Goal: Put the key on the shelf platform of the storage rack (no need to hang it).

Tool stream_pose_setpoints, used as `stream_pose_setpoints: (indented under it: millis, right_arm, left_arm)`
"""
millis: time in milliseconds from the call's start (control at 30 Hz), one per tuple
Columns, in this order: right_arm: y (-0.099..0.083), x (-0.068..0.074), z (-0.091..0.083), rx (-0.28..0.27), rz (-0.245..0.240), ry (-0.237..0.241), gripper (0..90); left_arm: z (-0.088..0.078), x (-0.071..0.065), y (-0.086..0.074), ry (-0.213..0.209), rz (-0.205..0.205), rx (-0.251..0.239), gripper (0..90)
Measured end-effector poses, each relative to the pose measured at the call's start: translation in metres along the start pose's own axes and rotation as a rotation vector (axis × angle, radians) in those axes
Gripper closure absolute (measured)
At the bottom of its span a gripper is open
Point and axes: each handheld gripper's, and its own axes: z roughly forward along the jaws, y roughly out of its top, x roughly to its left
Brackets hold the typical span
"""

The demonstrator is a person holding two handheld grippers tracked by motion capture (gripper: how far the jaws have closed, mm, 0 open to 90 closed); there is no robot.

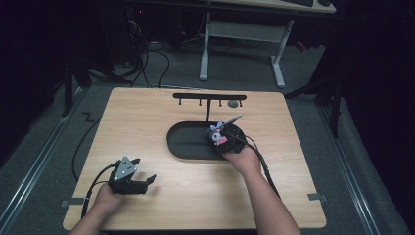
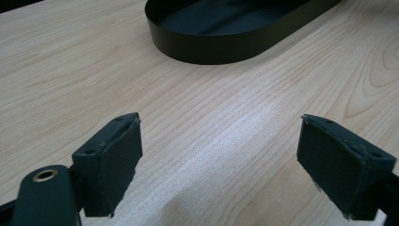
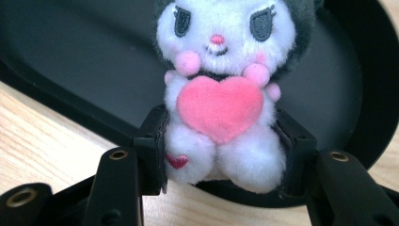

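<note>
Work in hand: the plush toy [image 3: 221, 99] is held at the near rim of the black oval tray [image 1: 183, 142] — by my reading it is either being set into the tray or lifted toward the hook rack [image 1: 209, 98] behind it; the pictures do not settle which.

Right gripper [image 3: 221, 155]: closed around the toy's lower body, one black pad on each flank, squeezing the soft white fur. Gripping low leaves the head and the pink heart [image 3: 220, 106] free and keeps the toy upright, facing the gripper's camera.

Plush toy: a white character doll with a dark hood, pink cheeks and a small red heart on one leg. In the high view it [image 1: 218, 134] sits at about 3 o'clock of the tray, over the right end.

Left gripper [image 1: 137, 185]: wide open and holding nothing — in the left gripper view both pads [image 2: 110, 162] stand far apart above bare wood. It rests at roughly 7 o'clock of the surface [image 1: 147, 117], well apart from the tray, probably parked out of the way.

Tray: dark, shallow, with a low wall; its left half lies bare, leaving room for the toy.

Hook rack: a black T-shaped stand at 12 o'clock of the tray, small pegs hanging from its bar.

Risk: the fur is compliant, so a loose grip could let the toy tilt.
</note>
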Motion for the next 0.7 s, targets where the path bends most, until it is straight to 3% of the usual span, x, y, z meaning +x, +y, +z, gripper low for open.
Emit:
stream_pose_setpoints:
  millis: [133,367,700]
  right_arm:
    - [-0.005,-0.002,0.005,0.025,0.009,0.003,46.9]
    - [-0.005,-0.002,0.005,-0.021,0.034,0.042,34.6]
    - [-0.006,0.0,-0.011,-0.067,0.019,0.033,31.3]
  left_arm:
    - [0.0,0.0,0.0,0.0,0.001,0.001,15.4]
    - [0.0,0.0,0.0,0.0,0.001,0.003,15.4]
    - [0.0,0.0,0.0,0.0,0.001,0.0,15.4]
